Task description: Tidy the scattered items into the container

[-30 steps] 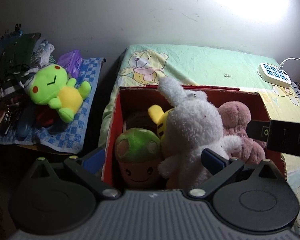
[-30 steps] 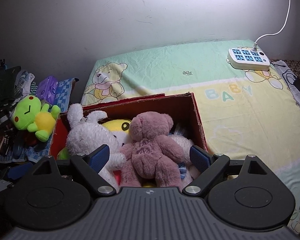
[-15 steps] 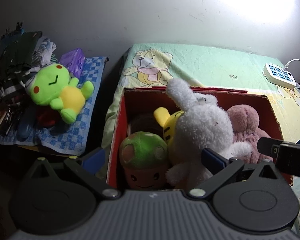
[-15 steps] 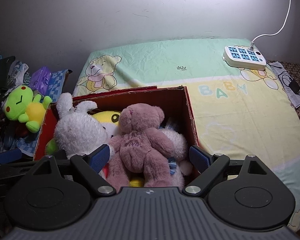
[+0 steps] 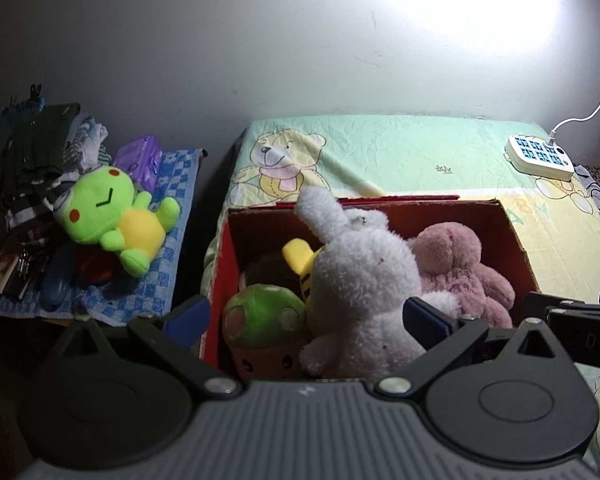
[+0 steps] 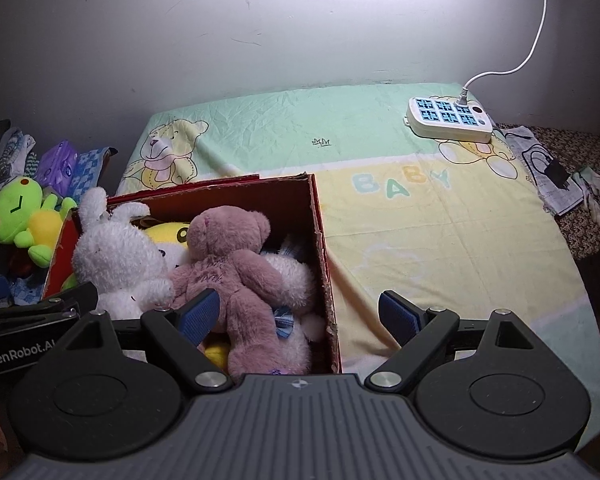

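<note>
A red cardboard box (image 5: 420,200) (image 6: 318,216) stands on the bed with several plush toys in it: a white rabbit (image 5: 360,264) (image 6: 116,248), a pink bear (image 5: 456,256) (image 6: 228,256), a green mushroom plush (image 5: 264,316) and a yellow plush (image 5: 296,252) (image 6: 168,236). Outside the box, a green frog plush (image 5: 112,212) (image 6: 16,212) lies on a blue checkered towel (image 5: 172,264) to its left. My left gripper (image 5: 306,314) hangs open over the box's near left side and holds nothing. My right gripper (image 6: 299,312) is open and empty over the box's near right corner.
A baby-print sheet (image 6: 440,232) covers the bed to the right of the box. A white power strip (image 5: 540,156) (image 6: 448,120) with its cable lies at the far right. A purple pouch (image 5: 140,156) and a clothes pile (image 5: 40,168) sit behind the frog. Papers and a charger (image 6: 552,172) lie at the bed's right edge.
Both grippers have drawn back from the box, staying open. The right gripper has also shifted to the right. The toys in the box have not moved.
</note>
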The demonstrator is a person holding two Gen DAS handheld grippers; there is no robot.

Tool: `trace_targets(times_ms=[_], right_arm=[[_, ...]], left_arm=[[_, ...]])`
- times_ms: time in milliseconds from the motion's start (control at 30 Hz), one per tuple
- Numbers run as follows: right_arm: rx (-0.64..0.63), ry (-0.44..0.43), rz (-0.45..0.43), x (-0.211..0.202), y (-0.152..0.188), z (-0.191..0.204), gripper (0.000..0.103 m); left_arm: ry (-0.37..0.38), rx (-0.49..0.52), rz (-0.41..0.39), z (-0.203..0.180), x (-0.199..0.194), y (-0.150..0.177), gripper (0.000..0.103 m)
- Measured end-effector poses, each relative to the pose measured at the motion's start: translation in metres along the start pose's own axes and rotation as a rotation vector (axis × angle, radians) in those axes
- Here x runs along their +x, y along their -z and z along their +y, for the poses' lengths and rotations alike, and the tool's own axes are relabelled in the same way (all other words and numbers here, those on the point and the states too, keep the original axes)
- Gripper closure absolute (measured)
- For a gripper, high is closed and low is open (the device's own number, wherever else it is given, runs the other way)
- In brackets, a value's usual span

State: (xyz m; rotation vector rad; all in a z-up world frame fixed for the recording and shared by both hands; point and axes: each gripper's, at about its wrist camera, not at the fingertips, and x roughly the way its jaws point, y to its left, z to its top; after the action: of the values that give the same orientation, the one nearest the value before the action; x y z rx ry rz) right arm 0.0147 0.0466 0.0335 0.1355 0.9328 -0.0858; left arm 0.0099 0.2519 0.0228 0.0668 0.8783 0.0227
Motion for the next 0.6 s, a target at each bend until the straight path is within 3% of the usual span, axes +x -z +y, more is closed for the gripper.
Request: trace_targets(times_ms=[267, 600], right_arm=[[-0.016, 0.001, 0.003, -0.006, 0.007, -0.005, 0.016], [-0.024, 0.002, 0.025, -0.005, 0.013, -0.008, 0.017]], left_arm=[[0.061, -0.007, 0.066, -0.007, 0.001, 0.006, 0.001], [0.076, -0.016, 0.108, -0.012, 0.000, 0.020, 0.002]])
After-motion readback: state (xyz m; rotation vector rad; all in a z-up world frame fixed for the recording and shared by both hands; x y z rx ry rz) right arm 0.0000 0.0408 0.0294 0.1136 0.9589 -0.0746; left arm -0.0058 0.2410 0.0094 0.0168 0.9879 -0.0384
